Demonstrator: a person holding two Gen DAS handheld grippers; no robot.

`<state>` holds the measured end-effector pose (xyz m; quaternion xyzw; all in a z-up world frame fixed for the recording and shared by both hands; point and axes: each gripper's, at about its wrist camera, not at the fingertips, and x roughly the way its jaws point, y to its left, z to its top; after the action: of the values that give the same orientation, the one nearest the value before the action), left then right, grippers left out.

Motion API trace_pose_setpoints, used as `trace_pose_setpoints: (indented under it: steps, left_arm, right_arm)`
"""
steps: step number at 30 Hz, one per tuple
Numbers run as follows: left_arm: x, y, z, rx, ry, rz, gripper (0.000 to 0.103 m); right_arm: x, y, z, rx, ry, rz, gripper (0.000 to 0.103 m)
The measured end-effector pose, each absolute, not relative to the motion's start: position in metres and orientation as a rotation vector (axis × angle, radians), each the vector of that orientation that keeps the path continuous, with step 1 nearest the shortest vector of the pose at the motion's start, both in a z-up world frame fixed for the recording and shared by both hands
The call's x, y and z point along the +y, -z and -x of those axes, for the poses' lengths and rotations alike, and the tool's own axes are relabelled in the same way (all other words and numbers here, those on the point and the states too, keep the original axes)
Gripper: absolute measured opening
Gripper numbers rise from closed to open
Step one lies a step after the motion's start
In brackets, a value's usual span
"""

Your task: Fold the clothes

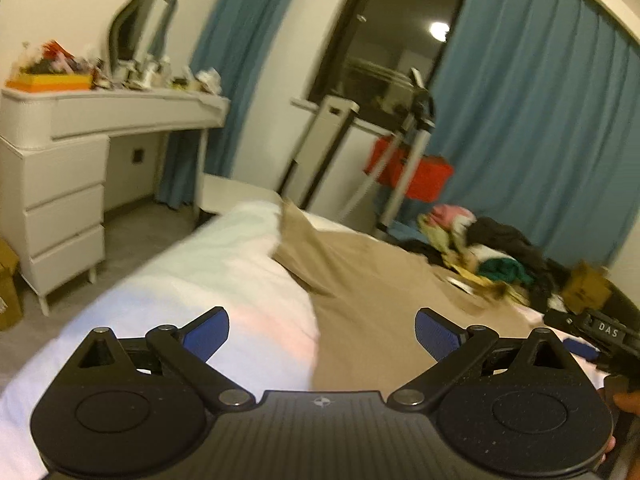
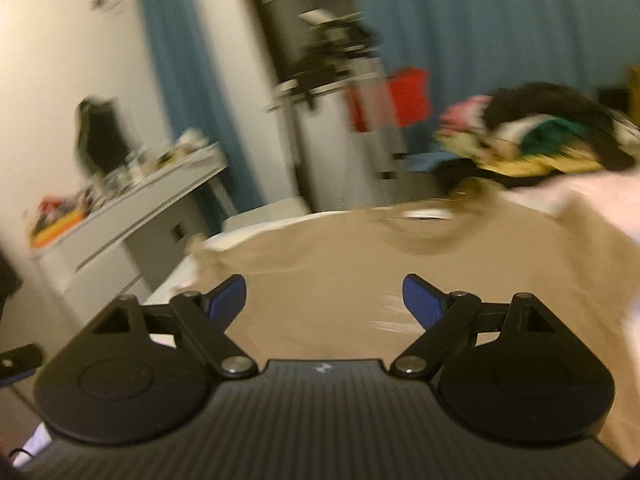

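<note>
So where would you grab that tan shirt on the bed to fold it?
By the loose sleeve edge of the tan shirt beside the white bedding, coming in low from the near side: the cloth lies flat, so only its edges offer something to pinch.

Garment lies spread on the bed, toward its right side. Clothes pile sits behind it at the bed's far right. Dresser stands left of the bed, probably against the wall; tripod behind the bed.

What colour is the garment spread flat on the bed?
Tan, a plain beige garment, clearest in the left wrist view.
</note>
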<state>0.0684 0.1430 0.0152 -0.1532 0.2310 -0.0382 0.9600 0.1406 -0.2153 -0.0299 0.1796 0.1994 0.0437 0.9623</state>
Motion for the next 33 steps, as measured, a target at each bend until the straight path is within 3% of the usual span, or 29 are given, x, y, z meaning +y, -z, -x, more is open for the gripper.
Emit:
trace_pose_setpoints:
  steps: [7, 9, 15, 24, 30, 32, 33]
  left_arm:
    - [0.110, -0.014, -0.060, 0.515, 0.159, 0.294, 0.102]
    - [0.100, -0.007, -0.067, 0.544, 0.159, 0.276, 0.102]
    - [0.076, 0.021, -0.091, 0.653, 0.158, 0.270, 0.102]
    - [0.049, 0.048, -0.121, 0.717, 0.216, 0.307, 0.102]
    - [0.033, 0.074, -0.144, 0.798, 0.215, 0.319, 0.102]
    - [0.028, 0.077, -0.149, 0.798, 0.218, 0.307, 0.102]
    - [0.026, 0.079, -0.152, 0.798, 0.219, 0.298, 0.102]
  right_arm:
    - [-0.361, 0.088, -0.117, 0.372, 0.072, -0.847, 0.087]
    - [-0.391, 0.111, -0.122, 0.361, 0.117, -0.971, 0.083]
    - [-0.445, 0.173, -0.148, 0.365, 0.173, -1.082, 0.074]
    - [-0.459, 0.190, -0.222, 0.290, -0.064, -1.130, 0.073]
    - [-0.469, 0.199, -0.256, 0.270, -0.112, -1.186, 0.054]
    - [-0.470, 0.194, -0.266, 0.301, -0.085, -1.148, 0.036]
    - [-0.468, 0.189, -0.270, 0.323, -0.050, -1.105, 0.010]
